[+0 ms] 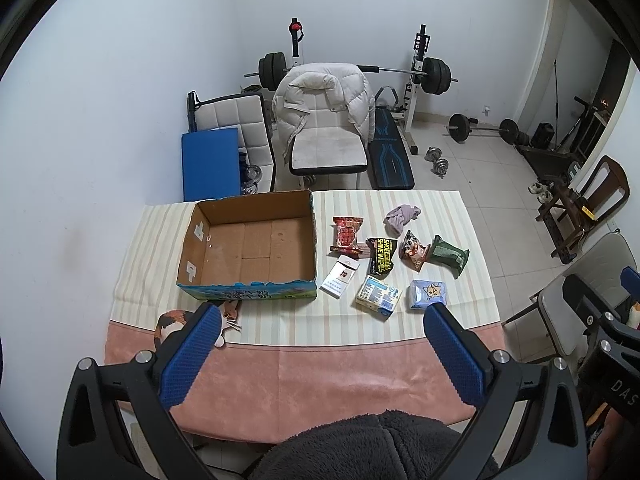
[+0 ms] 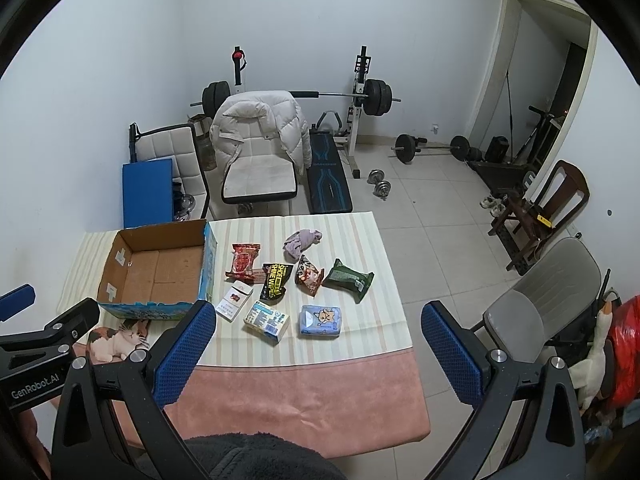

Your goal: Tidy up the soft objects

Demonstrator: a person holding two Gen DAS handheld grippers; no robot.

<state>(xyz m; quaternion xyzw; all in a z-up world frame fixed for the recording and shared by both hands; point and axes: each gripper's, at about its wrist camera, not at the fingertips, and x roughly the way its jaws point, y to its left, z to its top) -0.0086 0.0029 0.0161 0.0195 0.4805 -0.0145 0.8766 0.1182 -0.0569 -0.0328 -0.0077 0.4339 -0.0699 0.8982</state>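
Both sets of jaws spread wide, empty, above table [image 1: 280, 380]. Approach blue tissue pack [image 2: 321, 321] first, probably squashy; pinch gently, carry into cardboard box [image 1: 188, 236].

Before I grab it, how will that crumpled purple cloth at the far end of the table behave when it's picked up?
The crumpled cloth will probably go floppy and dangle, since it lies in loose folds. It looks light for its bulk, thin fabric bunched up. It's unlikely to roll or slip, though a trailing end might drag across the red packet on its way to the box.
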